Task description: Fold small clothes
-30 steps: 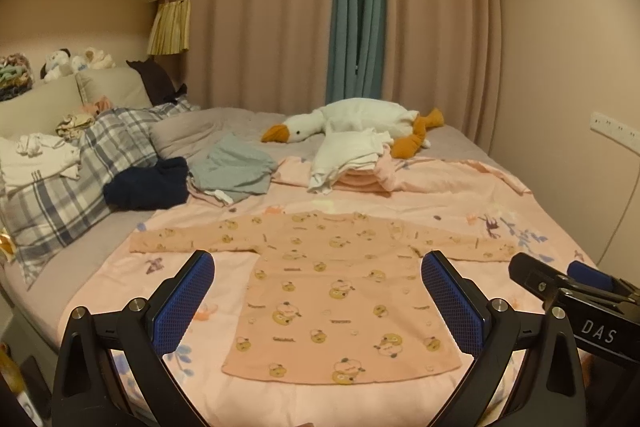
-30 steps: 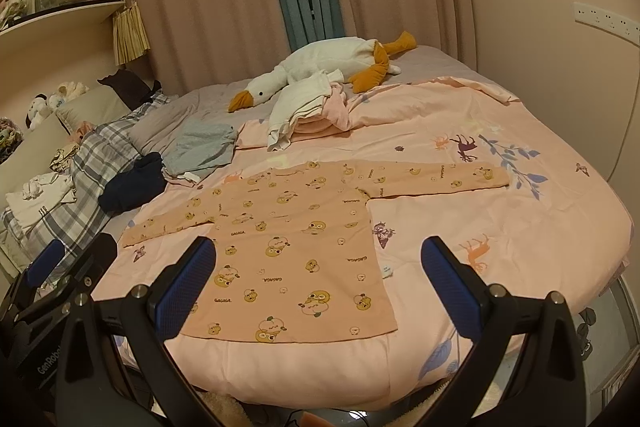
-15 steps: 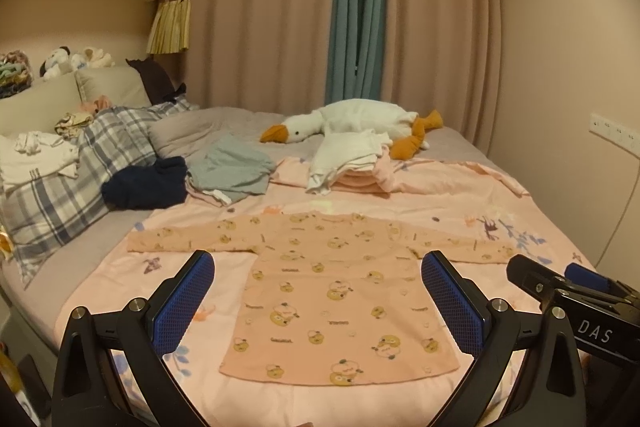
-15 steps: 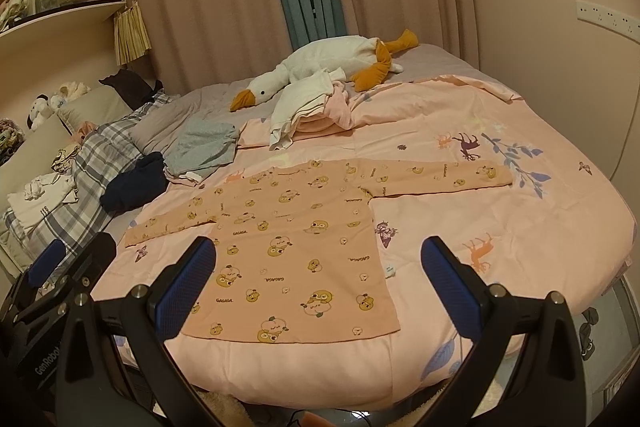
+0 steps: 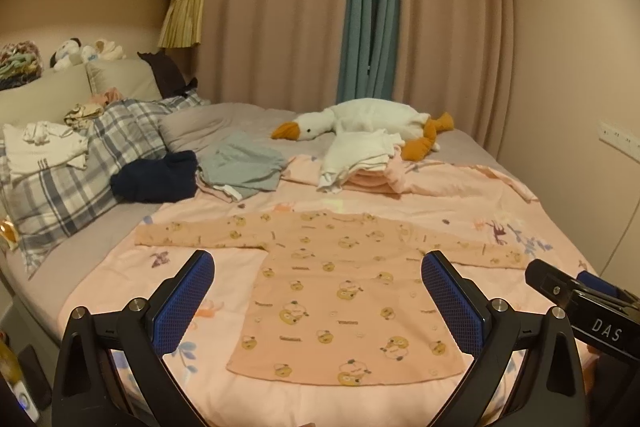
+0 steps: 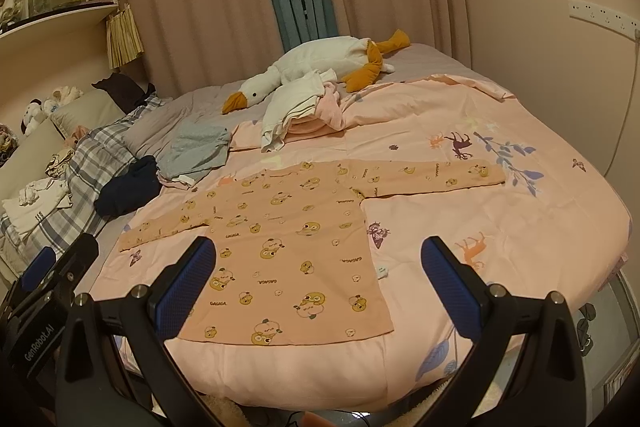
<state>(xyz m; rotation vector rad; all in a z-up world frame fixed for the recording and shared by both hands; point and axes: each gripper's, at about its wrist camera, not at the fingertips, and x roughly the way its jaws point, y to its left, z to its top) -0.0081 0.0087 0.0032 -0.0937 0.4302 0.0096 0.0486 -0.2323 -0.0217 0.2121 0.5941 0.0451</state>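
A small peach long-sleeved shirt with a yellow cartoon print lies flat on the pink bedspread, both sleeves spread out sideways; it also shows in the right wrist view. My left gripper is open and empty, held above the near edge of the bed in front of the shirt's hem. My right gripper is open and empty, held above the shirt's near right corner. Each gripper shows at the edge of the other's view.
A pink bedspread covers the bed. Behind the shirt lie a pile of white and pink clothes, a plush goose, a grey-green garment, a navy garment and a plaid pillow. The wall is on the right.
Both grippers have drifted slightly; the shirt sits a little higher and left in the left wrist view. The shirt has not moved and both grippers stay open.
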